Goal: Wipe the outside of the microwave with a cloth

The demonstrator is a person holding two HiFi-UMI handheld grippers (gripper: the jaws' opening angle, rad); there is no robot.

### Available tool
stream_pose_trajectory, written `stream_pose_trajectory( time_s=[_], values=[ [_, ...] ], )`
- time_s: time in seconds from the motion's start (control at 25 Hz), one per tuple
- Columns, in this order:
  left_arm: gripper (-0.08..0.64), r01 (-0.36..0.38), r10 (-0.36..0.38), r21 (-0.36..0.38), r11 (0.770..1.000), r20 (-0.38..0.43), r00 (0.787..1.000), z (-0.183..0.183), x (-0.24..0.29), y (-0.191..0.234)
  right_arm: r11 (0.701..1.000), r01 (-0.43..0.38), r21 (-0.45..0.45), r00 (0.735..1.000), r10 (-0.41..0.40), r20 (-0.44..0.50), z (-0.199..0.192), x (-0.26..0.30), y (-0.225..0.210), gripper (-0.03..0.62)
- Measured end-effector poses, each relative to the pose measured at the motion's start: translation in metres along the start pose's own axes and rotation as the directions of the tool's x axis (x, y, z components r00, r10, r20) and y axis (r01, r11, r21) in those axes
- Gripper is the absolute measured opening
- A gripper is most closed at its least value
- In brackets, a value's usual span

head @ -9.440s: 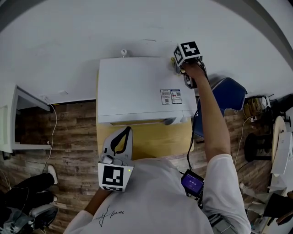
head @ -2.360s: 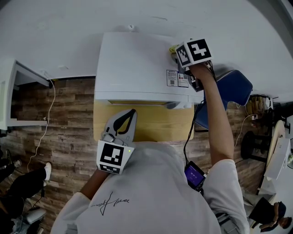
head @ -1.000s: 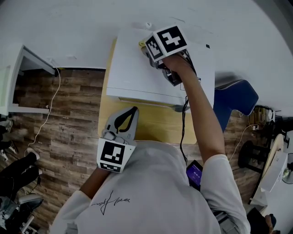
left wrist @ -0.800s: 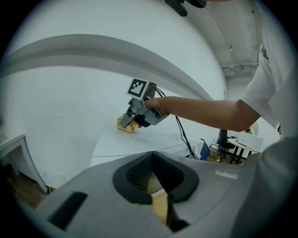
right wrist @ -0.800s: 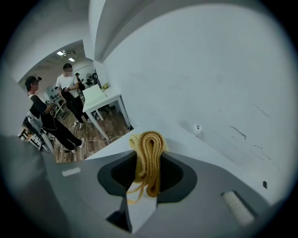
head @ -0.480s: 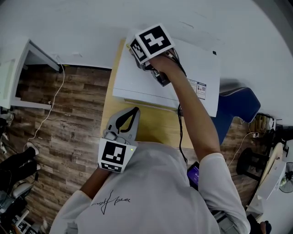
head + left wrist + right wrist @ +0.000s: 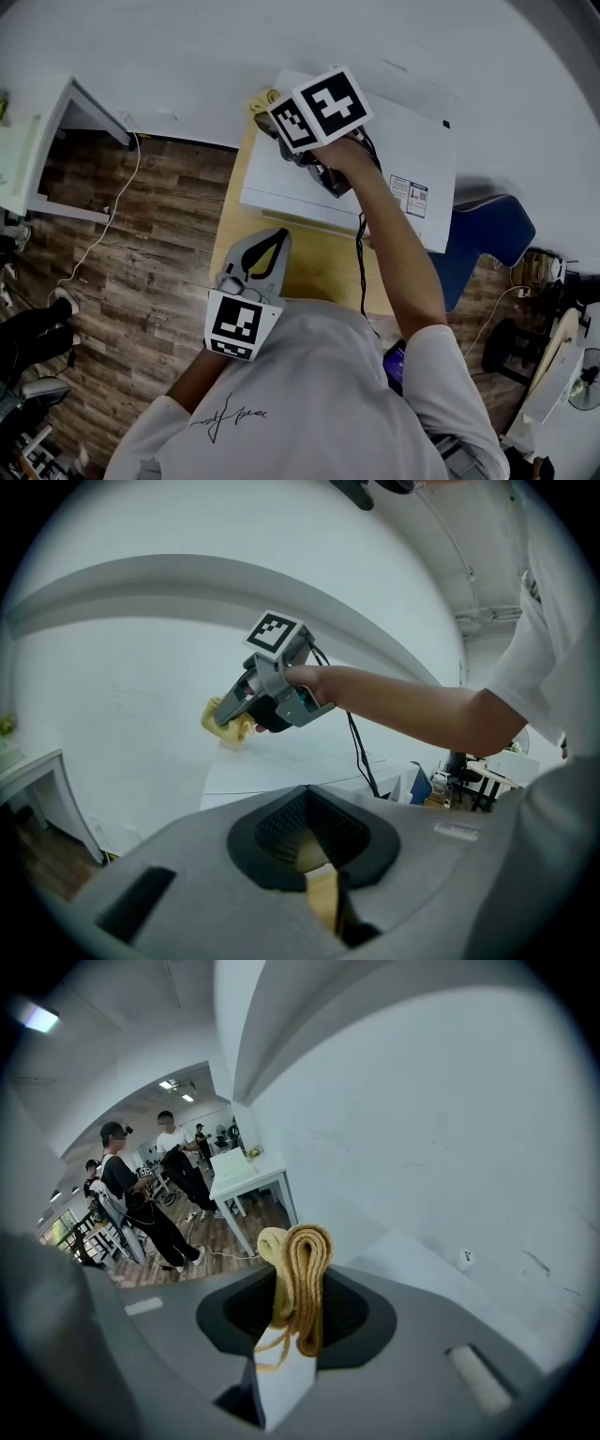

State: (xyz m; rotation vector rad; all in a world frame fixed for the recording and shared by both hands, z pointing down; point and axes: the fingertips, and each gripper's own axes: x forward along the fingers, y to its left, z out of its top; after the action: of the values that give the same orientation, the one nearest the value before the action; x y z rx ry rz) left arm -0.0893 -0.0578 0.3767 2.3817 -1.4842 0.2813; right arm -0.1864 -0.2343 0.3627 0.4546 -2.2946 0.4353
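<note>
R tool [image 7: 228, 712] pinching cloth [image 7: 302, 1269], at microwave's [image 7: 281, 176] far-left corner

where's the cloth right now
The cloth is pinched in the right gripper at the microwave's far left top corner in the head view, by the wall.

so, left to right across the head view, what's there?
white table → left gripper → label sticker on the microwave → blue chair
</note>
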Motion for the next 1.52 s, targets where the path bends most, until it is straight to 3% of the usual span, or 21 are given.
stream_pose_trajectory(
  time_s=[0.16,0.48,0.92,1.16,1.36,1.52],
  values=[
    [-0.005,0.011,-0.011,0.005,1.000,-0.017,1.000,-0.005,0.002,-0.005,0.999,-0.011,0.047,0.999,0.010,0.034,-0.012,-0.030,-0.006,0.120],
    [-0.005,0.052,-0.051,0.038,0.998,-0.026,0.998,-0.003,0.006,-0.016,0.985,0.086,0.153,0.994,-0.095,0.056,-0.061,-0.095,-0.049,0.120],
    [-0.005,0.075,-0.074,0.040,0.996,-0.038,0.997,-0.007,0.013,-0.026,0.920,0.202,0.337,0.971,-0.233,0.054,-0.143,-0.191,-0.119,0.120],
    [-0.005,0.094,-0.092,0.041,0.995,-0.052,0.994,-0.012,0.017,-0.034,0.855,0.341,0.390,0.933,-0.359,-0.028,-0.196,-0.234,-0.165,0.120],
    [-0.005,0.101,-0.098,0.045,0.994,-0.061,0.993,-0.014,0.017,-0.037,0.801,0.501,0.328,0.865,-0.471,-0.173,-0.240,-0.252,-0.190,0.120],
    [-0.005,0.096,-0.093,0.048,0.994,-0.062,0.994,-0.013,0.017,-0.034,0.778,0.554,0.296,0.832,-0.500,-0.241,-0.263,-0.255,-0.200,0.120]
  ],
)
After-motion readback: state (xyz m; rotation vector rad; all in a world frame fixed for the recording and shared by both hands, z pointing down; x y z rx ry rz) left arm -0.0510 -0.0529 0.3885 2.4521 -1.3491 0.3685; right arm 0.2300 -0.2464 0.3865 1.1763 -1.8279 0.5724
